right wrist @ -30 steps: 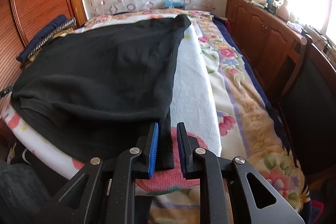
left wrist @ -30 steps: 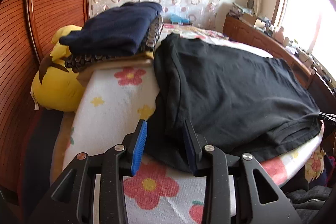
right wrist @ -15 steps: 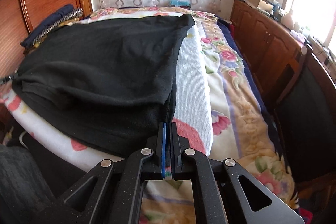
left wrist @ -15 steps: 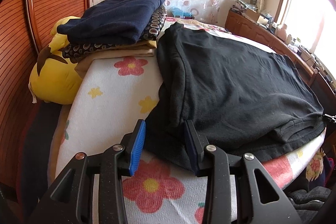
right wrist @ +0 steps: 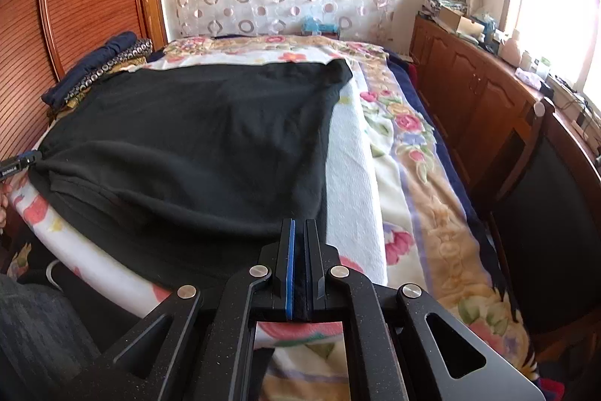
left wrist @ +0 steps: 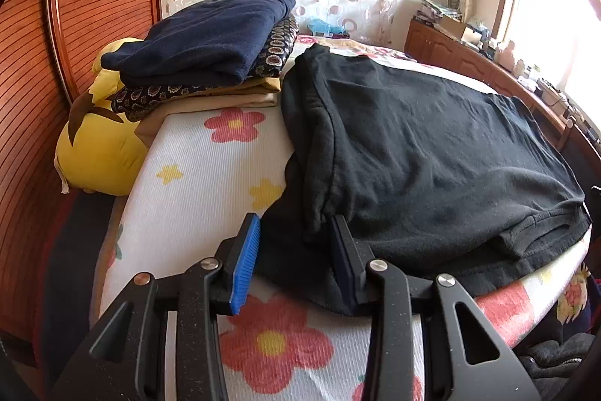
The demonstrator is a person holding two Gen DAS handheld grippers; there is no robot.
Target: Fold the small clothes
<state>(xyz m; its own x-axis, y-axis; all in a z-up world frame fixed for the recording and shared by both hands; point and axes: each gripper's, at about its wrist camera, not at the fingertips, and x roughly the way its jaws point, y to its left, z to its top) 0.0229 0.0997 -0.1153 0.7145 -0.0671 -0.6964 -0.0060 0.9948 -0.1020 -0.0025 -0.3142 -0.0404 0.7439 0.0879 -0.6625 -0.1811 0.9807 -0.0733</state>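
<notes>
We see the black garment (right wrist: 195,138) spread across the bed (right wrist: 417,183), filling mid-frame. Our right gripper (right wrist: 298,269) has just closed its jaws onto the hem at lower centre. Our left gripper (left wrist: 293,262) straddles the garment's near corner, jaws partly open.

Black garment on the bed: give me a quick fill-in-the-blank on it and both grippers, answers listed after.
1. The right gripper is shut on the near edge of the ____ garment.
2. The left gripper is ____, with cloth between its fingers.
3. The folded clothes stack has a ____ blue piece on top.
4. Beside that stack lies a ____ plush toy.

Missing words: black; open; navy; yellow
</notes>
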